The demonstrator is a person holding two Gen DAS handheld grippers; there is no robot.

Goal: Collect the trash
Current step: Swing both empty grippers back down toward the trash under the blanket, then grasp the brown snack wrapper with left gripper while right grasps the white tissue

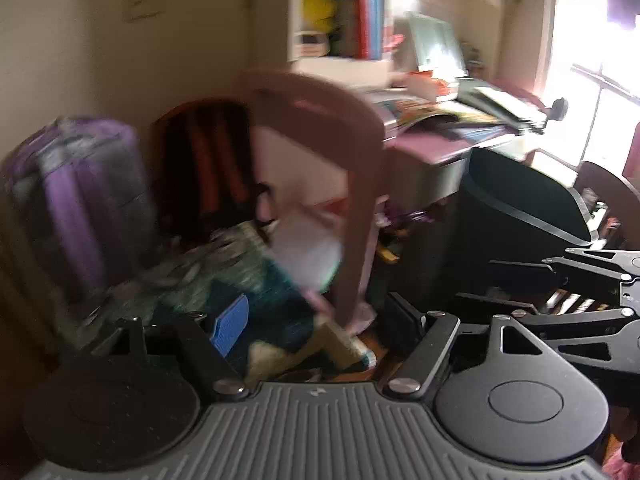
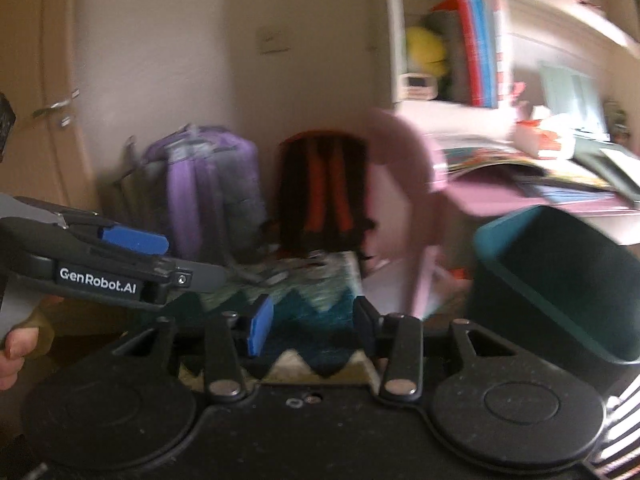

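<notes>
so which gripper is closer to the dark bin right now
Right. The right gripper has the bin close beside its right finger; the left gripper sits further off to the left, with the bin beyond the right gripper.

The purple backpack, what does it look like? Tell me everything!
The purple backpack stands upright on the floor, close against the cream wall, straps facing the room. It looks like soft fabric, purple with grey patches. A black and orange backpack stands just to its right. A patterned rug lies in front. Blur hides finer details.
</notes>
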